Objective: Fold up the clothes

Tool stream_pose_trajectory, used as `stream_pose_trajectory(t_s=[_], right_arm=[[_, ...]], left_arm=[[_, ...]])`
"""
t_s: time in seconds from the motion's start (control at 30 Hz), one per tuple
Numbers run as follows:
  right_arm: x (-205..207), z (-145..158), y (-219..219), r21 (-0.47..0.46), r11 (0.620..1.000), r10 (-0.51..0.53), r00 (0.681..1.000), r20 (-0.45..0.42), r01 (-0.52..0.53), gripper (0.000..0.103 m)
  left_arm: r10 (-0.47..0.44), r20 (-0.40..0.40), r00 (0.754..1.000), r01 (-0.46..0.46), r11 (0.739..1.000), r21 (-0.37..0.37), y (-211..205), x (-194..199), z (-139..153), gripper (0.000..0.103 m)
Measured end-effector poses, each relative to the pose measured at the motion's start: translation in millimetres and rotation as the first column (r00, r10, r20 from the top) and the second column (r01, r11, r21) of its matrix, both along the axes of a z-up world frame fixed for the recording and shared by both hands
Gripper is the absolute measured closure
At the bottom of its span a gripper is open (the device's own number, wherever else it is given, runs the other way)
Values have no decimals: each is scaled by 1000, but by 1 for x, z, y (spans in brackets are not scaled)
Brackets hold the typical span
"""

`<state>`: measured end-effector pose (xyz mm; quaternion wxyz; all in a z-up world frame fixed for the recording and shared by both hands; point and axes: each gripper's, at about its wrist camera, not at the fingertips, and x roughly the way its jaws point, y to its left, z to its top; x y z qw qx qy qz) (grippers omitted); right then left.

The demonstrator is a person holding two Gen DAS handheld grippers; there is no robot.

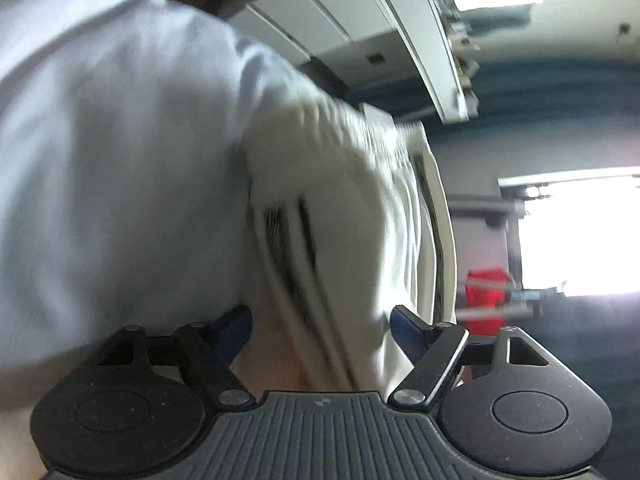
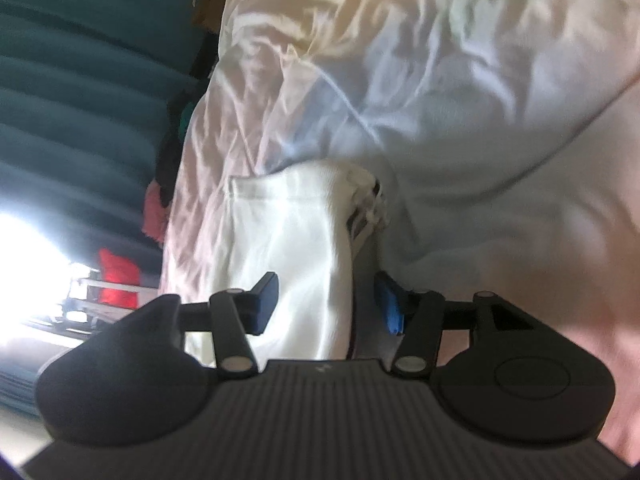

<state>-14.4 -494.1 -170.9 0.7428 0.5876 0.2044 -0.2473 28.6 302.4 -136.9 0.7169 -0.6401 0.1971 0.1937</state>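
Right now I have both tools working one white garment (image 2: 292,248) with dark stripes, which lies on a rumpled pale bedsheet (image 2: 460,92). My right gripper (image 2: 328,304) has its jaws spread wide, one blue pad on each side of the cloth, with clear gaps showing, so it grips nothing yet. My left gripper (image 1: 320,328) looks the same in its own view: jaws apart, the striped fabric (image 1: 320,232) running down between them, though heavy motion blur keeps me from saying whether either pad touches the cloth. The main risk, as I judge it, is closing on more than the garment: the sheet sits right under and beside it, so a deep bite could pinch bedding along with the clothing and drag it into the fold. A second risk is catching only one layer, since the cloth is bunched near its striped end (image 2: 368,208); the fold would then come out lopsided. The blur also suggests fast movement, which could let the fabric slide out before the pads meet. By count: two grippers, one white garment, one sheet, and one red object (image 2: 118,280) off near the bright window, too blurred to name.
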Motion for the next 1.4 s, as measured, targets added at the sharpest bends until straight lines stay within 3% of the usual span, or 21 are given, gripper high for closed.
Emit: stream_pose_trajectory(t_s=[0.03,0.07,0.13,0.2,0.3,0.43,0.63,0.77,0.9,0.97,1.03,1.1,1.23,1.27,1.3,1.33,1.37,1.4], right_arm=[[1,0,-1,-22,1000,-13,1000,-12,13,67],[3,-1,-1,-44,999,-27,999,-28,25,82],[7,-3,-1,-79,996,-35,998,-47,31,92],[9,-5,-2,-101,994,-55,998,-35,52,94],[9,-2,0,-142,986,-91,996,-25,87,95],[1,12,-7,-253,956,-152,988,7,148,95],[-36,21,-20,-264,928,-277,961,-18,262,96],[-60,17,-23,-250,912,-366,920,-141,325,95],[-70,7,-25,-239,912,-389,888,-244,334,95],[-68,8,-27,-248,917,-373,892,-257,312,95],[-64,10,-28,-264,920,-357,895,-266,289,94],[-62,19,-24,-278,920,-350,897,-270,275,93],[-55,48,-10,-388,903,-297,920,-254,185,87],[-53,56,-4,-436,886,-288,925,-247,159,68],[-50,67,4,-495,859,-279,931,-234,133,55],[-46,78,13,-561,821,-269,940,-212,108,33],[-43,91,26,-633,769,-250,952,-176,85,22],[-41,99,34,-679,730,-228,963,-146,70,21]], left_arm=[[11,3,1000,-11,1000,-1,6,2,0,33],[22,3,1000,-22,1000,-3,13,4,0,44],[35,-20,999,-36,999,-27,29,3,-1,62],[33,-44,998,-36,997,-68,43,0,-2,85],[9,-85,996,-14,998,-60,63,-6,9,90],[-71,-106,992,79,994,73,95,-22,54,92],[-247,-203,947,279,949,144,105,-44,76,92],[-278,-284,917,342,916,209,94,-55,57,92],[-296,-313,903,389,872,298,85,-57,51,90],[-306,-334,891,418,840,345,77,-55,57,85],[-308,-366,878,448,800,400,68,-53,66,72],[-278,-430,859,479,733,483,56,-54,80,50],[-244,-462,853,510,580,635,28,-62,112,26],[-235,-454,859,503,554,664,18,-63,119,21],[-227,-446,866,495,527,691,7,-65,126,20],[-219,-438,872,486,499,718,-3,-67,133,20],[-215,-428,878,477,472,741,-14,-68,140,20],[-227,-411,883,469,455,757,-27,-67,146,19]])
